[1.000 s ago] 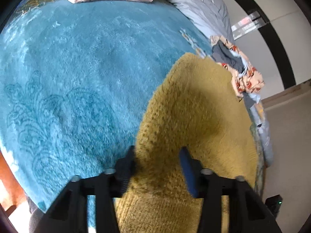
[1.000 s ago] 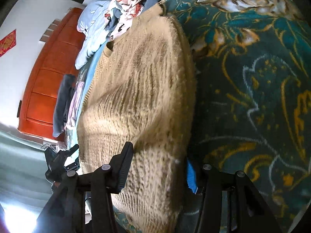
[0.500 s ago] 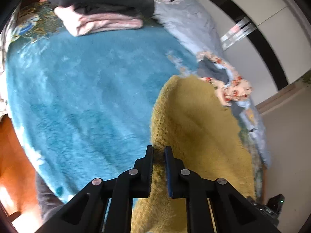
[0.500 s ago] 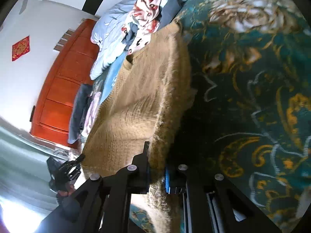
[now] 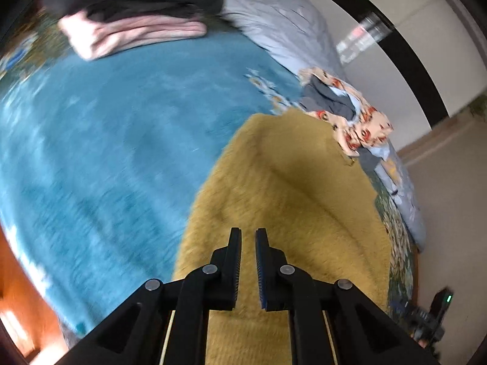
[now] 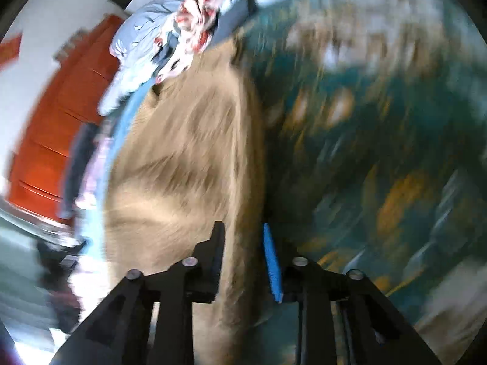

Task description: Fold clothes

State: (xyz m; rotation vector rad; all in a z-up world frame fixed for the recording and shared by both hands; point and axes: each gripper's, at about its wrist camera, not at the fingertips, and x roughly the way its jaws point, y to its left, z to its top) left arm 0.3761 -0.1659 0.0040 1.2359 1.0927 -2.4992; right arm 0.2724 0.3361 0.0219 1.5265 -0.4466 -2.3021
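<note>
Covering bed (image 5: 100, 152): teal blanket

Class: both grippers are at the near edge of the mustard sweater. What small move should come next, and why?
Probably carry the hem forward toward the collar end. The left gripper looks nearly closed over the sweater; knit lies between the right gripper fingers, their grip blurred. The far half lies flat on the blanket.

A bed (image 5: 106, 152) covered in a teal blanket fills the view ahead of the left tongs. To the right runs a pale wall (image 5: 426, 30) crossed by a black band (image 5: 408, 70), above a beige floor (image 5: 450, 200). Left of the right tongs stands a reddish wooden headboard (image 6: 61, 127) against a white wall (image 6: 54, 24).
</note>
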